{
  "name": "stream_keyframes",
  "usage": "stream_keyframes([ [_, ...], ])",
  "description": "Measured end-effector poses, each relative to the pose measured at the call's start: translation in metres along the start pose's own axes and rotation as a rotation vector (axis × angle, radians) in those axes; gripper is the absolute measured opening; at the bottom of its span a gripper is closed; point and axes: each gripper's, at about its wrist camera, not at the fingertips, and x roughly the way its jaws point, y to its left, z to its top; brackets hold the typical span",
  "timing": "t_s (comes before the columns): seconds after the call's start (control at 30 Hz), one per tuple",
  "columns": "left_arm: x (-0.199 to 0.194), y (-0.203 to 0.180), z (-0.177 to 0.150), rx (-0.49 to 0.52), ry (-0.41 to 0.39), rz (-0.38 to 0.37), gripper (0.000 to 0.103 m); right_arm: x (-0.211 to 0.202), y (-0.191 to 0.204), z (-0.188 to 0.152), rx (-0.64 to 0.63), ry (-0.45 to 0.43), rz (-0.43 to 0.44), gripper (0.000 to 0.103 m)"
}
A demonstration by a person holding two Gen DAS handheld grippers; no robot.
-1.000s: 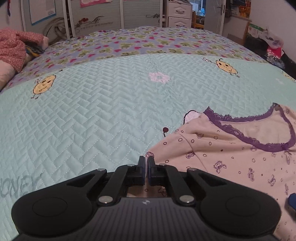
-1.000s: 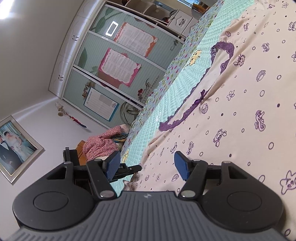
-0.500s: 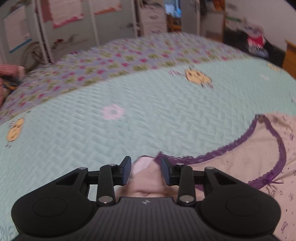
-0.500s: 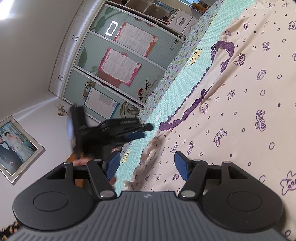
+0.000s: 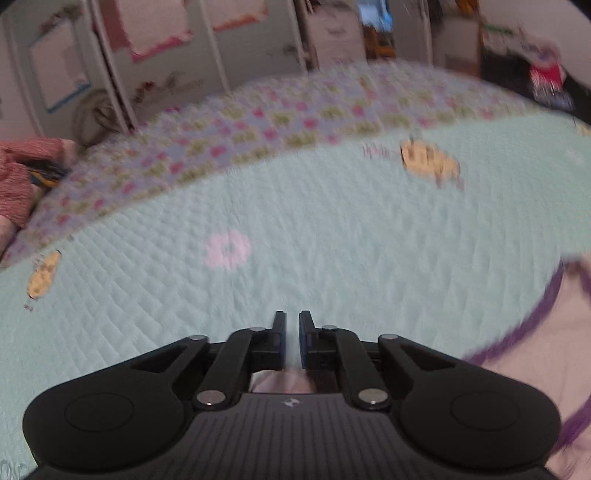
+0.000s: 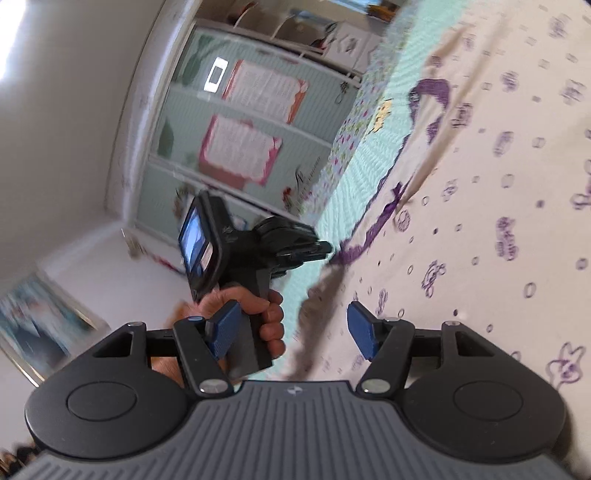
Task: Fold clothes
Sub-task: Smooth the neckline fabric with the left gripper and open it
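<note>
A cream top (image 5: 535, 332) with small purple prints and a purple lace neckline lies flat on the mint quilted bedspread (image 5: 332, 229). In the right wrist view the top (image 6: 480, 221) fills the right side, its near edge turned over. My left gripper (image 5: 291, 321) hovers over bare quilt left of the neckline. Its jaws are closing to a narrow gap with nothing between the tips, and a bit of pink cloth shows under their base. The right wrist view shows that left gripper (image 6: 321, 249) held in a hand (image 6: 258, 306). My right gripper (image 6: 295, 332) stands wide open over the top's edge, holding nothing.
A heap of red-pink clothes (image 5: 18, 177) lies at the bed's far left. Beyond the bed's floral border (image 5: 258, 125) stand wardrobe doors with posters (image 6: 240, 129) and drawers (image 5: 332, 33). A framed picture (image 6: 37, 325) hangs on the wall.
The left gripper was shut on the top's corner, carried it toward the neckline, opened over it, and now has narrowed again over bare quilt. The right gripper has stayed put and open.
</note>
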Motion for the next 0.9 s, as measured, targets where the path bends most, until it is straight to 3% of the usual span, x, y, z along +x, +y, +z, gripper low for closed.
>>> stream_keyframes([
  [0.1,-0.017,-0.024,0.017,0.01,-0.06,-0.097,0.055,-0.008,0.007,0.001,-0.034,-0.055,-0.014,0.074],
  [0.2,-0.019,-0.064,0.031,0.074,-0.054,-0.257,0.057,-0.009,0.006,0.0,-0.028,-0.068,-0.013,0.076],
  [0.27,-0.013,-0.097,0.038,0.177,-0.007,-0.312,0.057,-0.009,0.004,0.001,-0.011,-0.067,-0.012,0.076],
  [0.37,0.001,-0.134,0.045,0.277,0.043,-0.349,0.057,-0.01,0.003,0.0,-0.009,-0.067,-0.011,0.076],
  [0.63,0.037,-0.16,0.042,0.281,0.12,-0.42,0.056,-0.008,0.001,0.003,0.013,-0.064,-0.008,0.076],
  [0.67,0.039,-0.16,0.042,0.275,0.126,-0.43,0.054,-0.008,0.001,0.003,0.014,-0.064,-0.007,0.076],
  [0.73,0.041,-0.156,0.044,0.244,0.144,-0.482,0.034,-0.007,0.001,0.003,0.015,-0.062,-0.009,0.076],
  [0.77,0.041,-0.155,0.045,0.236,0.15,-0.503,0.012,-0.007,0.002,0.002,0.012,-0.061,-0.011,0.076],
  [0.8,0.039,-0.156,0.044,0.241,0.152,-0.518,0.001,-0.007,0.003,0.002,0.007,-0.059,-0.014,0.076],
  [0.9,0.029,-0.16,0.042,0.276,0.124,-0.53,0.001,-0.006,0.004,0.004,-0.003,-0.057,-0.021,0.076],
])
